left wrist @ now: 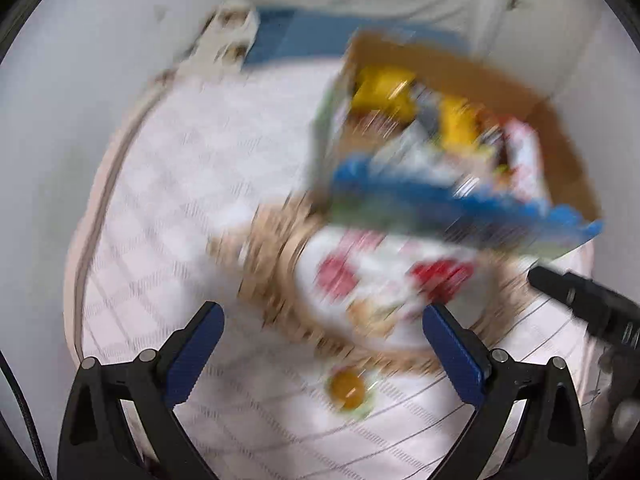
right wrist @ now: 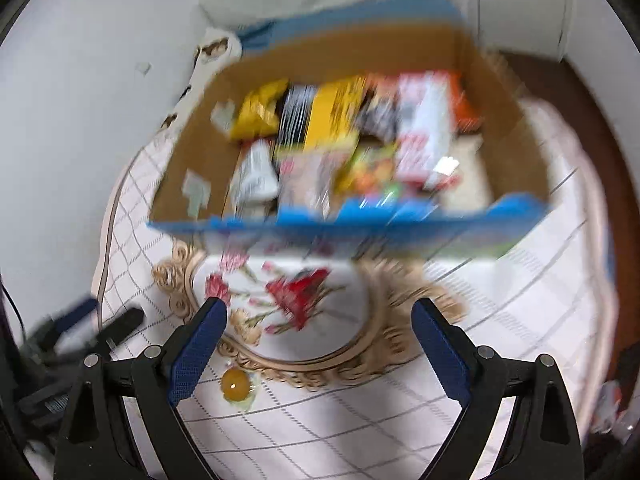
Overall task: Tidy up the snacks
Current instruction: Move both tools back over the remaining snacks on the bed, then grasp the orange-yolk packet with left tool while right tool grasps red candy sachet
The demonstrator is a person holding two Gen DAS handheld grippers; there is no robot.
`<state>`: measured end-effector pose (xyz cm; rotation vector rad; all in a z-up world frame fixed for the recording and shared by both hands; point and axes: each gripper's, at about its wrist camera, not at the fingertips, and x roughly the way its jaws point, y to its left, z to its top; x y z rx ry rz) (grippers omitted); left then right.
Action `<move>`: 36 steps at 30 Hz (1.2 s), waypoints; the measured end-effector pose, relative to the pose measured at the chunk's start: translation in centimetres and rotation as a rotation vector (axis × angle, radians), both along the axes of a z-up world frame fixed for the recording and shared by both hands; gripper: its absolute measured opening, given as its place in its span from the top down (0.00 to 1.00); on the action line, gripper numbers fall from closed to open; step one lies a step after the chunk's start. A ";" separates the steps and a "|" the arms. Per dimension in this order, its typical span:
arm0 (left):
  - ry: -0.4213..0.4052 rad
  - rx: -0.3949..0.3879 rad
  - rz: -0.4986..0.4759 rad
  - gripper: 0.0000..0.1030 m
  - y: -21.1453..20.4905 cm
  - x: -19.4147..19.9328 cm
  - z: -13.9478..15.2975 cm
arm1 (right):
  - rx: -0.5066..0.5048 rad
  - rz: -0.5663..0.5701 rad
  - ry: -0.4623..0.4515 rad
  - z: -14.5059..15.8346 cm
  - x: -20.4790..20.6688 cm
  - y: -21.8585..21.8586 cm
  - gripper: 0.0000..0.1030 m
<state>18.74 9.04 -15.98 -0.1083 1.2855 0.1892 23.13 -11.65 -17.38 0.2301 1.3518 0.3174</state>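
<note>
Both claws spread, nothing held: left gripper (left wrist: 322, 316), right gripper (right wrist: 318, 312). Small round amber candy (right wrist: 236, 386) low centre-left on the checked tablecloth (right wrist: 360, 432), by the embroidered doily (right wrist: 320, 308). Open cardboard snack box (right wrist: 352, 60) upper centre (frames blurred): settle, straddle candy squarely, then pinch

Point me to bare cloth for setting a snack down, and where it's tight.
Free: checked tablecloth nearest the camera, below the gold-edged doily, apart from the small orange sweet. Also the cloth left of the doily, toward the wall. Crowded: the cardboard box, packed with snack packets on its right side; only its left end shows bare floor.
</note>
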 end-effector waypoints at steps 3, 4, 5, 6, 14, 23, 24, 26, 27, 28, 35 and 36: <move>0.089 0.000 0.068 0.01 2.1 -1.7 -3.5 | 0.020 0.002 0.054 -3.5 0.4 1.7 0.23; 0.112 0.002 0.090 0.01 2.8 -2.3 -4.5 | 0.024 -0.002 0.065 -4.6 0.6 2.3 0.25; 0.122 -0.001 0.100 0.01 3.1 -2.7 -5.0 | 0.019 -0.008 0.066 -5.5 0.8 2.9 0.26; 0.132 -0.004 0.108 0.01 3.4 -3.0 -5.5 | 0.016 -0.011 0.066 -6.0 1.0 3.2 0.26; 0.177 -0.064 0.081 0.01 2.4 -3.9 -7.7 | -0.042 0.025 0.026 -7.8 1.1 5.5 0.63; 0.276 -0.157 -0.049 0.01 -2.2 -2.8 -11.6 | -0.108 0.089 0.095 -7.4 -4.9 1.5 0.64; 0.290 -0.166 -0.059 0.01 -2.7 -2.8 -12.1 | -0.110 0.084 0.102 -7.5 -5.3 1.1 0.64; 0.324 -0.186 -0.076 0.09 -3.5 -2.9 -13.4 | -0.111 0.065 0.125 -7.8 -6.6 -0.1 0.64; 0.345 -0.194 -0.087 0.24 -3.8 -3.0 -14.1 | -0.111 0.056 0.132 -7.9 -7.0 -0.4 0.64; 0.367 -0.175 -0.101 0.32 -4.3 -3.1 -14.8 | -0.112 0.049 0.138 -8.1 -7.3 -0.7 0.64; 0.348 -0.144 -0.127 0.48 -5.0 -3.9 -14.6 | -0.112 0.045 0.189 -9.3 -9.0 -1.1 0.64; 0.351 -0.143 -0.128 0.48 -4.9 -4.1 -14.1 | -0.117 0.058 0.201 -9.6 -9.4 -0.9 0.64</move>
